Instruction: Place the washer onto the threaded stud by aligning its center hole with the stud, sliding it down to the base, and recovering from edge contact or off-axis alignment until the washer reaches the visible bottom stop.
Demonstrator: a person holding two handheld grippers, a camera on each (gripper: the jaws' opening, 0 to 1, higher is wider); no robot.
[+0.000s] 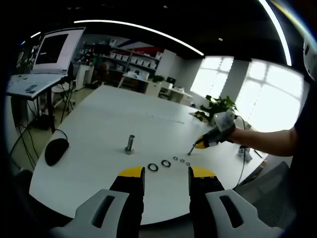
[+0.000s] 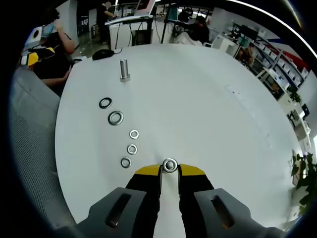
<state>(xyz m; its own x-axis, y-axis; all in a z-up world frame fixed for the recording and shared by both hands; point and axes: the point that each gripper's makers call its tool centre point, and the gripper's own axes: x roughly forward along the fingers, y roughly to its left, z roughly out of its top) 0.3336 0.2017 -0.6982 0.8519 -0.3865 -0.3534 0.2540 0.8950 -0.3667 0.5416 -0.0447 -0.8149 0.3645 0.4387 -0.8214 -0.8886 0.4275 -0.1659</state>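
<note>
The right gripper (image 2: 169,171) sits at the bottom centre of the right gripper view, its yellow-tipped jaws pressed close on a small silver washer (image 2: 170,165) that they pinch by its edge just above the white table (image 2: 208,99). Up and to the left of it lie 5 more rings on the tabletop: 3 small washers (image 2: 131,148) in a short line, then a larger washer (image 2: 115,118), then a dark ring (image 2: 105,103) furthest up. The threaded stud (image 2: 124,69) stands upright near the upper left of that frame, well apart from the pinched washer.

In the left gripper view the left gripper (image 1: 166,174) rises from the bottom centre with its jaws spread and nothing between them. The stud (image 1: 130,144) stands in the middle of the frame, the row of rings (image 1: 165,164) to its lower right. The right gripper (image 1: 192,148) reaches in from the right, held by a hand (image 1: 225,128), its tips down at the table. A black mouse (image 1: 56,150) lies at the left edge.
</note>
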